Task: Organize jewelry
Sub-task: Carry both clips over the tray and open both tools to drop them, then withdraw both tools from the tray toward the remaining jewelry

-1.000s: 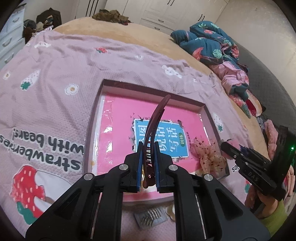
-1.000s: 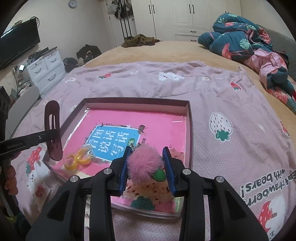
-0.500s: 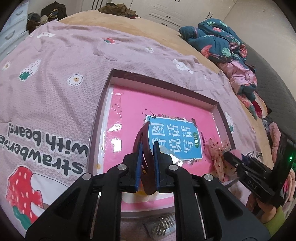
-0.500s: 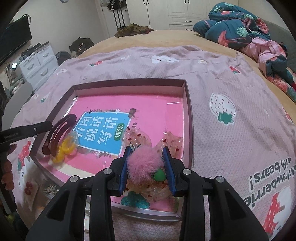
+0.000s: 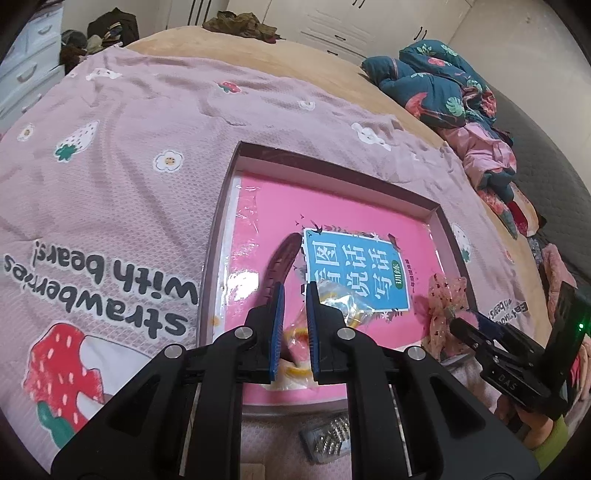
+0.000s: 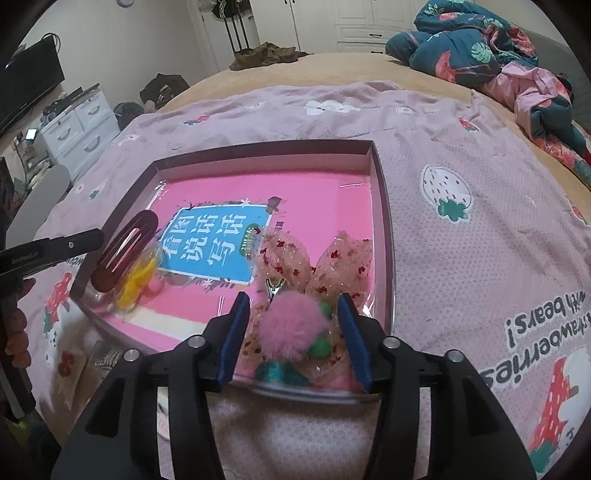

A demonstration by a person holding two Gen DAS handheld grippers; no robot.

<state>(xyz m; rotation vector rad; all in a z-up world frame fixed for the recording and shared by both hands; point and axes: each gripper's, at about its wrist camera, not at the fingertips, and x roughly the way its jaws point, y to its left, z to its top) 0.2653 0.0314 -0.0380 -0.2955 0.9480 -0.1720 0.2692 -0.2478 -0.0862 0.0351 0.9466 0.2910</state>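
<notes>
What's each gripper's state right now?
Left gripper: closed on the dark red hair clip.
Right gripper: open, jaws just opened; pink pompom sits loose between them.

Hair clip [image 6: 123, 251]: dark maroon, long, curved, tilted over the tray's [image 6: 384, 206] left corner.
Pompom bow [image 6: 295, 325]: pink fluff on sheer red-dotted ribbon, lying in the near right corner.
Yellow rings [image 6: 136, 284]: bagged, beneath the clip.

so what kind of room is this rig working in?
A bedroom, almost certainly: the tray sits on a bed's strawberry-print blanket, with rumpled bedding at the far edge, white wardrobe doors and a drawer chest behind.
</notes>
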